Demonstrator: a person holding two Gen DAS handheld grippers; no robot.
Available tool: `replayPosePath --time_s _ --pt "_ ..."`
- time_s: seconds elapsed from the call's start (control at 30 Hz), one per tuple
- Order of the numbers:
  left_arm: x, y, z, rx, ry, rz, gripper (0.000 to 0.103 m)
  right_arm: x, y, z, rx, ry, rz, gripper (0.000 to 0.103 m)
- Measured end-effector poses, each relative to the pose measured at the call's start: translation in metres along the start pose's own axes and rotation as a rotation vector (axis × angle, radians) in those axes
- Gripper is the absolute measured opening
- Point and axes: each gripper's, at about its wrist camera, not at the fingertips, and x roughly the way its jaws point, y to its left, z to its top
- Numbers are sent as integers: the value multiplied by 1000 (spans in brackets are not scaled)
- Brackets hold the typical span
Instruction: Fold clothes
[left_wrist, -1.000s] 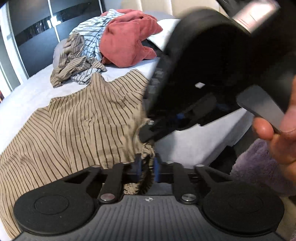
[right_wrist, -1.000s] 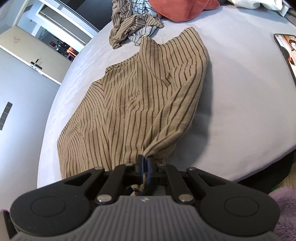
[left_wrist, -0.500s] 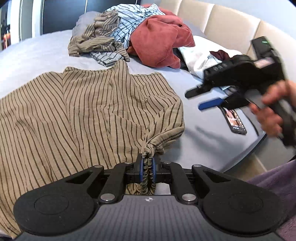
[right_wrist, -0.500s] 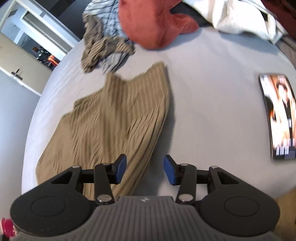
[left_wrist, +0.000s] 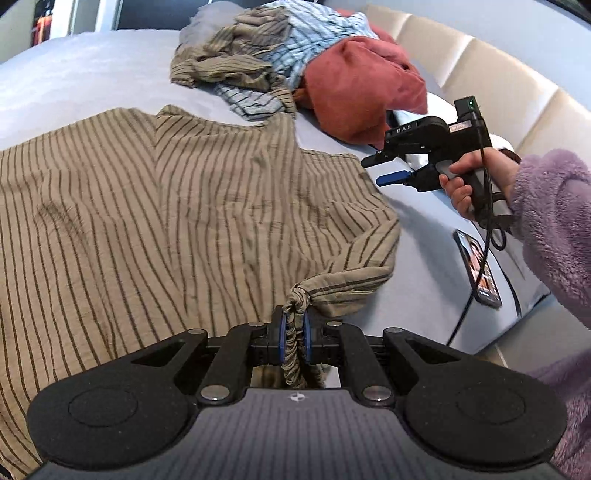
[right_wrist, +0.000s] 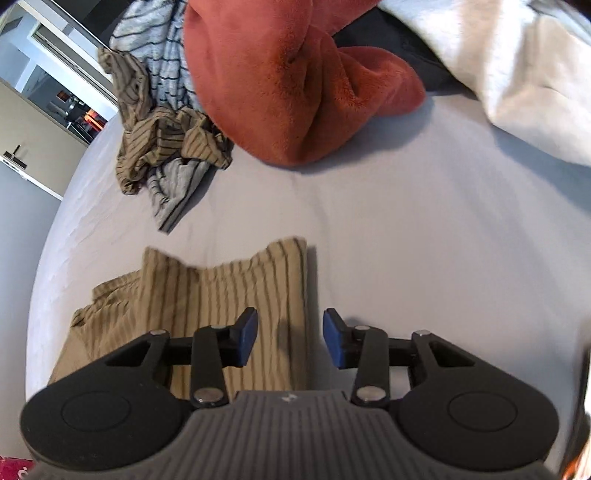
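A tan garment with dark stripes (left_wrist: 177, 221) lies spread on the pale bed sheet (left_wrist: 74, 77). My left gripper (left_wrist: 293, 339) is shut on a bunched corner of it at the near edge. My right gripper (right_wrist: 290, 338) is open and empty, hovering over the garment's far right corner (right_wrist: 273, 273). It also shows in the left wrist view (left_wrist: 391, 170), held in a hand with a purple fleece sleeve, beyond the garment's right side.
A pile of clothes sits at the far side: a rust-red fleece (right_wrist: 295, 85), a blue-white striped shirt (right_wrist: 166, 74), another tan striped piece (right_wrist: 159, 144) and white fabric (right_wrist: 517, 74). A phone (left_wrist: 478, 273) lies near the bed's right edge. A padded headboard (left_wrist: 498, 85) stands behind.
My right gripper let go of the garment's near corner, opened, and moved away to its far right corner. My left gripper kept its hold and the view swung right.
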Motion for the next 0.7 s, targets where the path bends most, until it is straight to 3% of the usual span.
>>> replayPosePath --time_s 0.1,0.17,0.27,0.5,0.7 --pt "3 7 1 -26 9 -1 7 17 -2 10 -6 6 1 40" --pt "4 11 0 -38 13 -2 7 25 -1 15 1 10 21 19" --pt "0 13 1 -53 9 -10 7 25 4 21 9 3 62 8" --pt "-24 15 -4 -60 -37 -30 7 -13 44 35 -6 -84 132 4" --pt "-62 31 -12 -110 -104 -4 7 -41 119 37 -65 -145 221 3"
